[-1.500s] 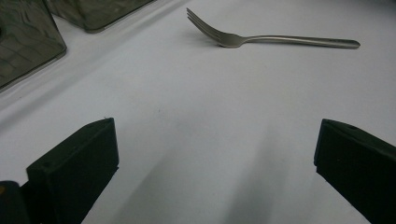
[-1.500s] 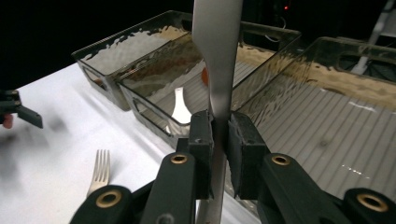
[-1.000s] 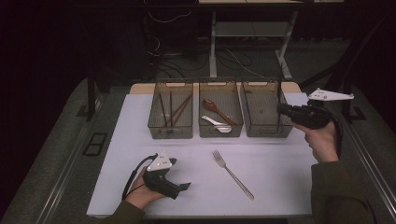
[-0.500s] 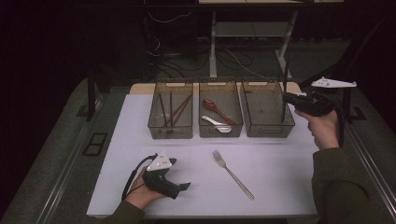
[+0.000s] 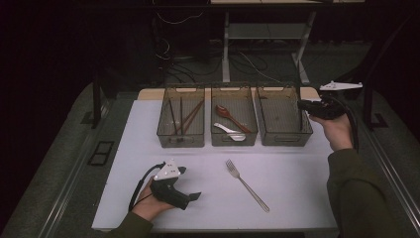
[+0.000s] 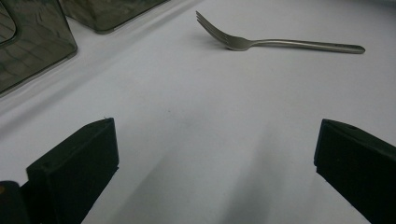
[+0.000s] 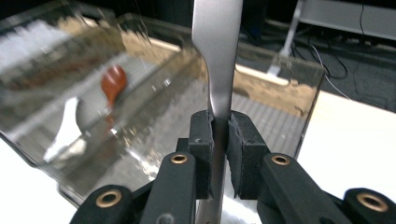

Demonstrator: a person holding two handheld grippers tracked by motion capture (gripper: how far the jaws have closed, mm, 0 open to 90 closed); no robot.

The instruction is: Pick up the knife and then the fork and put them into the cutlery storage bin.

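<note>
Metal utensil (image 7: 217,56) clamped in right tool (image 7: 219,140); left tool (image 6: 210,158) spread

White table (image 5: 307,173) carrying three mesh bins (image 5: 234,119) in a row, with a fork (image 5: 246,184) lying just before the middle bin

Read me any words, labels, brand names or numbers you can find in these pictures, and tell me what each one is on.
None can be read: no lettering shows on the three bins, the fork on the table, the metal utensil clamped in the right tool, or the open left tool.
</note>
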